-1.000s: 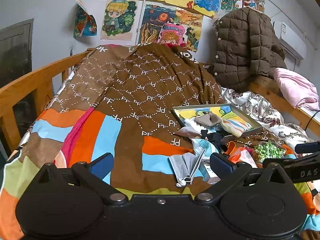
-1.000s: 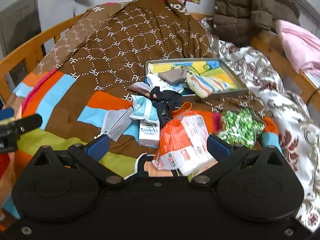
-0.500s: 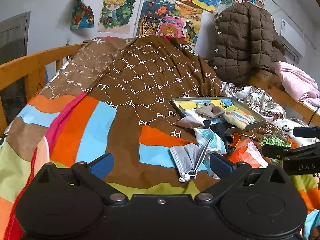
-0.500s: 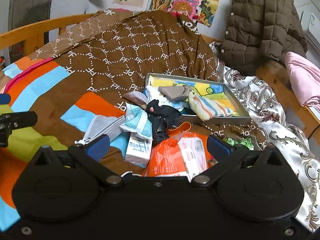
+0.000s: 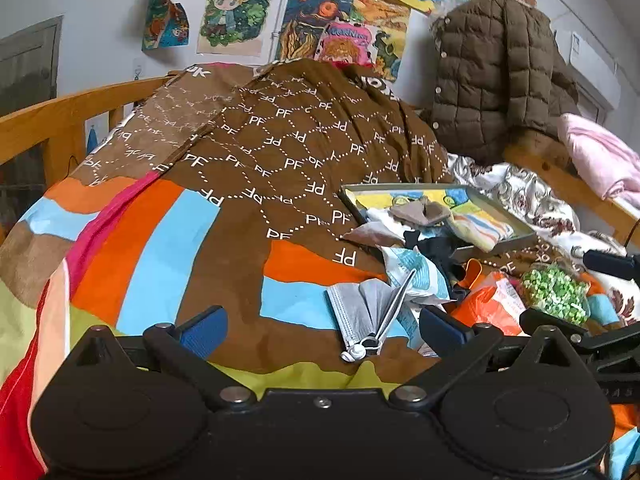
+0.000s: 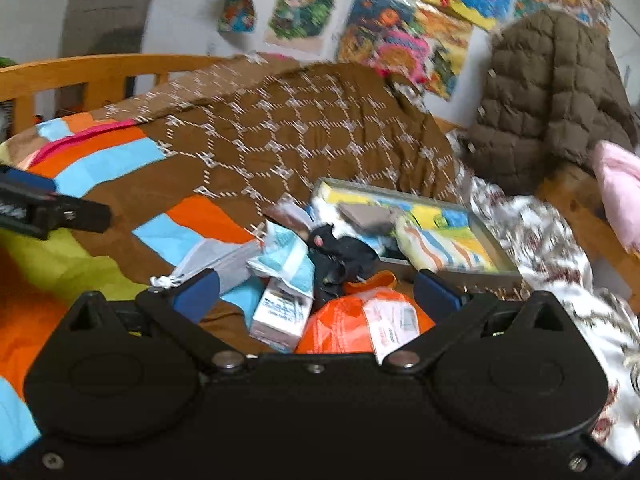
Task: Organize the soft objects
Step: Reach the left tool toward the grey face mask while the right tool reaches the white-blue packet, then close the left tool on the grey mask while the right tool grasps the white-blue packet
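Step in hand: approach, by my reading. Neither gripper has taken anything, and most of the soft things lie loose on the bed's patchwork quilt [image 5: 160, 240], in a heap just in front of the tray [image 5: 516, 216].

Tray: shallow, grey-rimmed, with a yellow-and-blue picture lining; it already holds a grey-brown cloth [image 5: 420, 212] and a striped folded cloth [image 5: 480, 228].

Loose pile: a grey face mask [image 5: 360, 308] nearest the left gripper; a pale blue-and-white packet [image 6: 286, 258]; a black fabric piece [image 6: 344, 256] draped against the tray's near rim; an orange plastic bag [image 6: 352, 324]; a small white tissue pack [image 6: 280, 312]; a bag of green bits [image 5: 556, 292] off to the right.

Left gripper [image 5: 320, 326]: jaws spread wide, holding nothing; the mask lies on the quilt between and just beyond the blue pads [image 5: 202, 330], not touched as far as can be seen.

Right gripper [image 6: 316, 294]: jaws likewise wide and empty, poised over the orange bag and tissue pack. This view is motion-blurred, so whether a tip brushes the bag is hard to say.

Next move: probably lower one gripper onto a single item, the mask being the likeliest, close on a bunched fold rather than a flat edge, then lift it clear of the heap toward the tray.

Caution: the mask's ear loop [image 5: 356, 350] trails free and could snag.
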